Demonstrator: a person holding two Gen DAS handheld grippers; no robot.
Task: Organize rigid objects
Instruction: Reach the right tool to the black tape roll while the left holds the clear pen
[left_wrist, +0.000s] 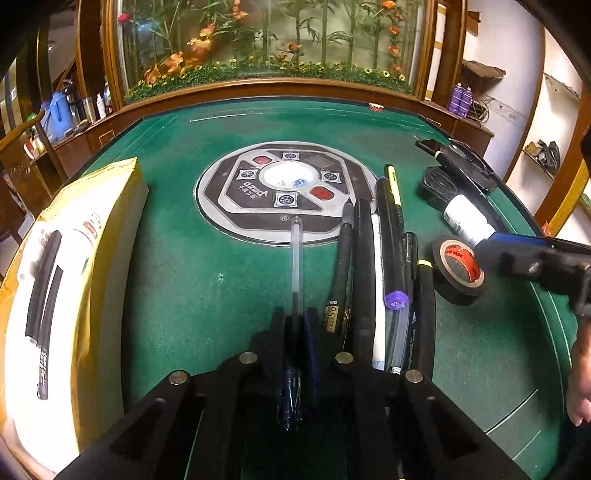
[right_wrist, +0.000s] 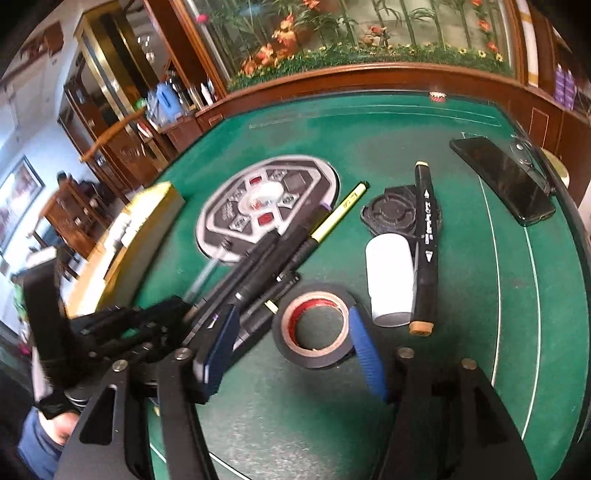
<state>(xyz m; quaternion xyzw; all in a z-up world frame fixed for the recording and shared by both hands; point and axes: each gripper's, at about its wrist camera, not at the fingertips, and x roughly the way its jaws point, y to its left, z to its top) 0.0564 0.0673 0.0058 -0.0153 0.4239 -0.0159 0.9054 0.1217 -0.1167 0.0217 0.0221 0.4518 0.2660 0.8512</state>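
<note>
My left gripper (left_wrist: 295, 325) is shut on a clear-barrelled pen (left_wrist: 296, 258) that points away over the green table (left_wrist: 184, 280). Right beside it lies a row of several dark pens (left_wrist: 373, 266). A black tape roll (left_wrist: 458, 269) lies to their right. My right gripper (right_wrist: 291, 339) is open, its blue pads either side of the tape roll (right_wrist: 314, 325). A white cylinder (right_wrist: 391, 284) and a black marker (right_wrist: 426, 243) lie just beyond it. The left gripper shows blurred at the left of the right wrist view (right_wrist: 177, 306).
A yellow and white package (left_wrist: 66, 280) holding black sticks lies at the table's left. A round control panel (left_wrist: 284, 192) sits mid-table. A black round lid (right_wrist: 391, 214), a phone (right_wrist: 506, 181) and a wooden table rim (left_wrist: 258, 88) are at the far side.
</note>
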